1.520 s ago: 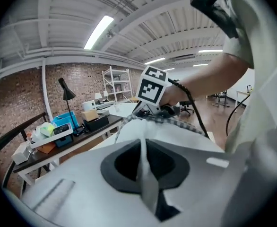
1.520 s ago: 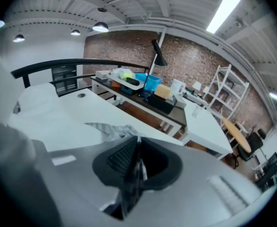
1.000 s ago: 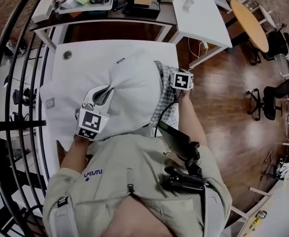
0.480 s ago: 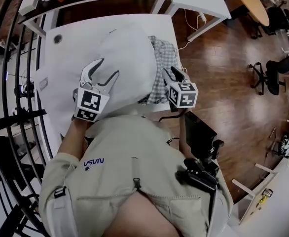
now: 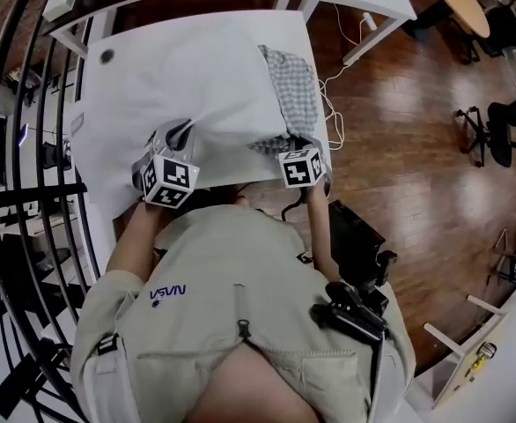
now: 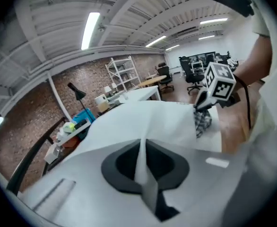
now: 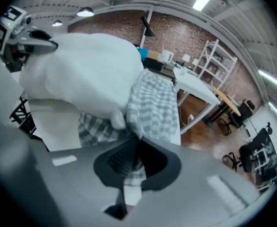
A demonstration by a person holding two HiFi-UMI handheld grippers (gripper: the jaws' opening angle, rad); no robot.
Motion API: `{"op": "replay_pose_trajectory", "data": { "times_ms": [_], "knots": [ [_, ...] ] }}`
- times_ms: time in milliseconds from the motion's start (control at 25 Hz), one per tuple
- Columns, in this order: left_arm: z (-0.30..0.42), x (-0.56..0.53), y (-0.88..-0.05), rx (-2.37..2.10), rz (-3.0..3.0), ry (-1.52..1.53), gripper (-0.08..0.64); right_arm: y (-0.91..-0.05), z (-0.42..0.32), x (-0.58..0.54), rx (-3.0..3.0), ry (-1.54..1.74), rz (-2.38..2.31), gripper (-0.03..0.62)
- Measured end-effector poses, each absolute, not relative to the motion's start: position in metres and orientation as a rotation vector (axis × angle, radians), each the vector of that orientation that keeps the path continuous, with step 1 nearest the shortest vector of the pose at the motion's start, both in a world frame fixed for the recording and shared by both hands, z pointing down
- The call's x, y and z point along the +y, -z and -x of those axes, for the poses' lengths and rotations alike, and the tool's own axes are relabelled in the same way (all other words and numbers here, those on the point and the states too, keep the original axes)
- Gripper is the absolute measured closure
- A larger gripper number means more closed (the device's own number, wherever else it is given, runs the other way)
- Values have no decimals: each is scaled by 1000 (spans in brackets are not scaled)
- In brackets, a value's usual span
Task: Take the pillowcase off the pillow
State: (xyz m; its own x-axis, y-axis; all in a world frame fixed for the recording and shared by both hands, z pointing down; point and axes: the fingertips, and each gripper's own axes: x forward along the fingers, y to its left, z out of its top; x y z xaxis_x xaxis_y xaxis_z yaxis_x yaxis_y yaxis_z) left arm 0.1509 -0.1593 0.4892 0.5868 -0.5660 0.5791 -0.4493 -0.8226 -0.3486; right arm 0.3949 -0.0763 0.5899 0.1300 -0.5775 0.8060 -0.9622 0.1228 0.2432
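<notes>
On the white table (image 5: 108, 161), mid-frame, the white pillow (image 5: 210, 82) is clamped by the left gripper (image 5: 180, 135). The checked pillowcase (image 5: 295, 95), at its right end, is clamped by the right gripper (image 5: 302, 152). Both jaws were just closed.

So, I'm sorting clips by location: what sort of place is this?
Most likely an open-plan office or lab workspace, not a bedroom: wheeled office chairs, a brick wall with metal shelving, and strip lights on an exposed ceiling.
</notes>
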Motion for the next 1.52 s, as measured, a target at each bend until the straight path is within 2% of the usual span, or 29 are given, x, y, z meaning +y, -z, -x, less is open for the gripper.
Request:
{"op": "replay_pose_trajectory", "data": {
  "times_ms": [120,240,360,440,640,840,960,1040,1120,1160,1280,1320,1520],
  "knots": [
    [-151,-168,-478,920,2616,1032,538,-613,-424,-64,-1523,-612,-1549,581],
    [-162,-160,-490,866,2648,1083,473,-621,-432,-59,-1546,-634,-1528,572],
    [-164,-142,-483,855,2721,1044,373,-590,-415,-64,-1694,-670,-1563,454],
    [-150,-130,-463,909,2765,961,349,-550,-398,-73,-1833,-640,-1605,430],
    [-42,-141,-438,1368,2758,851,274,-474,-365,-122,-2051,-429,-1604,378],
    [76,-158,-480,1827,2774,871,206,-471,-328,-187,-2072,-391,-1455,316],
    [97,-163,-519,1882,2890,929,156,-502,-306,-213,-1991,-396,-1325,301],
    [94,-168,-543,1831,2982,968,156,-525,-293,-217,-1916,-396,-1261,322],
    [88,-176,-557,1768,3058,975,185,-542,-284,-215,-1855,-422,-1250,373],
    [86,-179,-556,1739,3084,954,240,-545,-281,-215,-1836,-420,-1263,414],
    [79,-188,-520,1669,3129,719,507,-523,-276,-220,-1848,-310,-1373,541],
    [77,-193,-500,1647,3141,605,546,-508,-278,-222,-1865,-273,-1432,562],
    [69,-235,-409,1512,3108,260,548,-418,-289,-225,-1973,-145,-1750,581]
  ]
}}
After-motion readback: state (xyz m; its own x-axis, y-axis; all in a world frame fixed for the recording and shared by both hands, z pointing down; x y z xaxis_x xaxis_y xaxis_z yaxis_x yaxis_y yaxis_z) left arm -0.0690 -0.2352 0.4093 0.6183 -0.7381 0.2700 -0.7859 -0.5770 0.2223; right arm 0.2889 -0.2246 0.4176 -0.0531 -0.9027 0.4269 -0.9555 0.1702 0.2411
